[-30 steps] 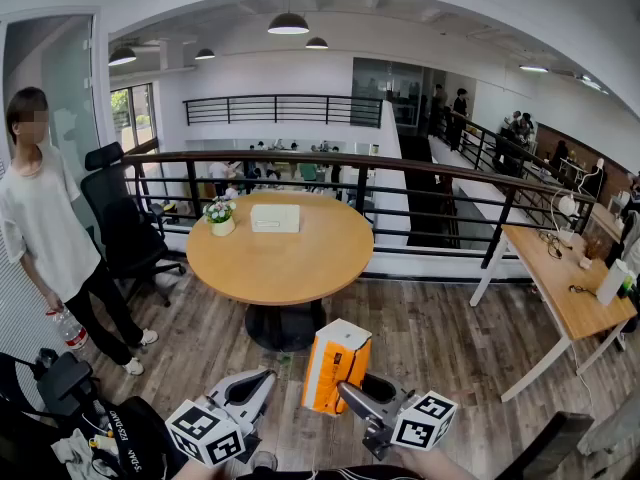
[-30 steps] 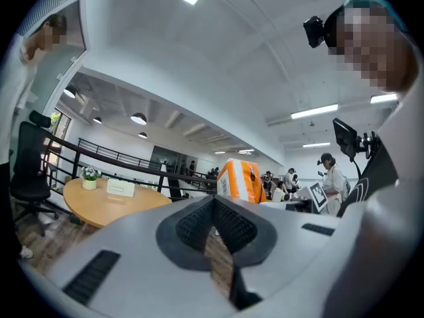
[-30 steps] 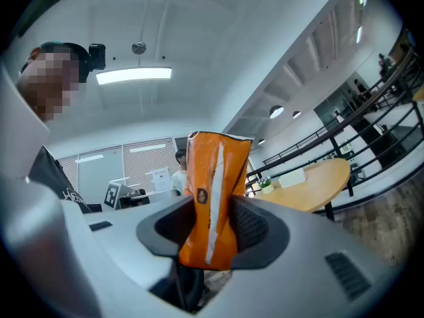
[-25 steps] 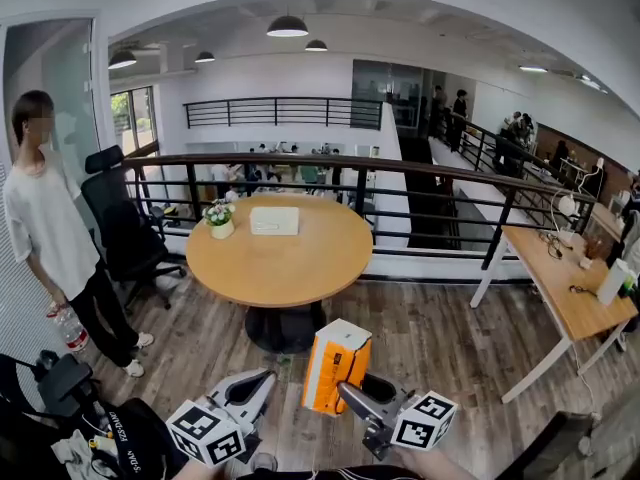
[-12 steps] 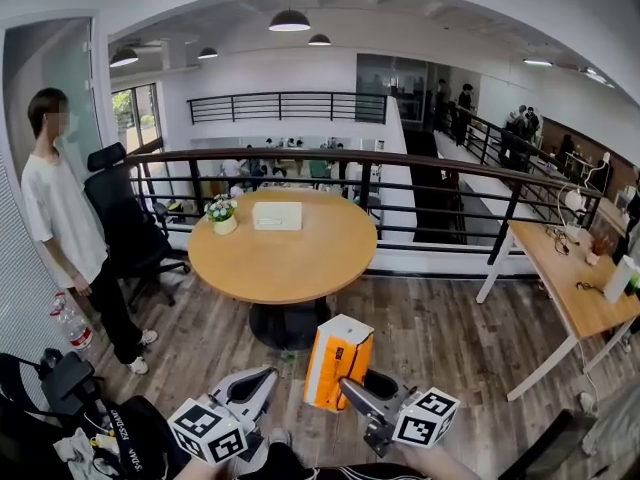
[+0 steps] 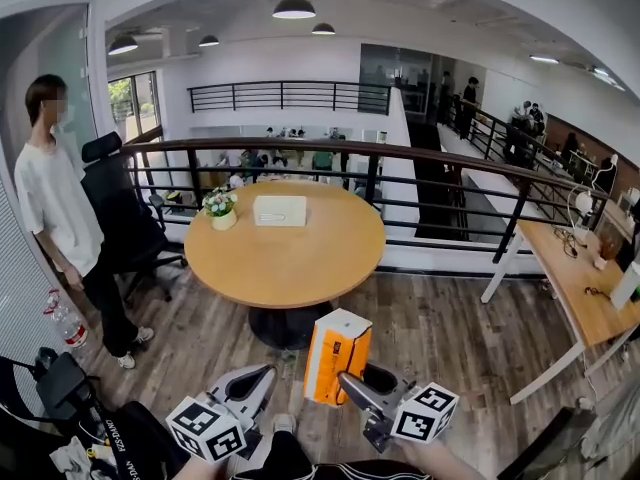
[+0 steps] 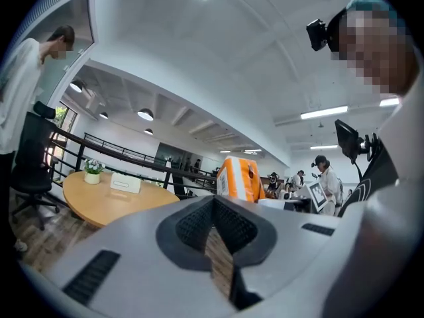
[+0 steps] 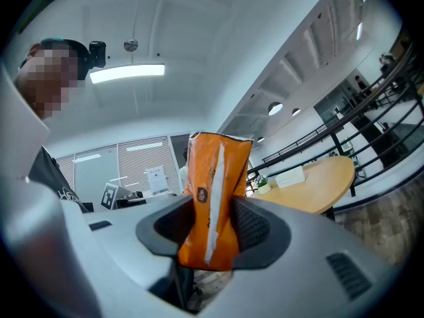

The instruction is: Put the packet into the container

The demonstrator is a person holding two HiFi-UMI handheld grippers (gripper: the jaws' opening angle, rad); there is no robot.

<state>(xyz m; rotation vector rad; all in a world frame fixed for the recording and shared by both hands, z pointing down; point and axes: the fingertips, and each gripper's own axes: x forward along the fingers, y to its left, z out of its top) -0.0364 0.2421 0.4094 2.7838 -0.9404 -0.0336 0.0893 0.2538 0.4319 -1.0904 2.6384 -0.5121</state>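
Observation:
An orange packet (image 6: 337, 356) stands upright between the jaws of my right gripper (image 6: 347, 376), which is shut on its lower part. In the right gripper view the packet (image 8: 213, 191) rises out of the right gripper (image 8: 212, 227). My left gripper (image 6: 254, 377) is beside it on the left, shut and empty. From the left gripper view, the left gripper (image 7: 213, 225) shows its pads together, with the packet (image 7: 238, 179) beyond them to the right. A white box-shaped container (image 6: 280, 210) lies at the far side of a round wooden table (image 6: 290, 263), well ahead of both grippers.
A small pot of flowers (image 6: 221, 209) stands left of the container. A person (image 6: 50, 203) stands at the left next to a black office chair (image 6: 122, 218). A black railing (image 6: 420, 158) runs behind the table. A wooden desk (image 6: 572, 278) is at the right.
Both grippers have edged forward and slightly down toward the round table, which now sits a little nearer. The packet stays gripped in the right gripper.

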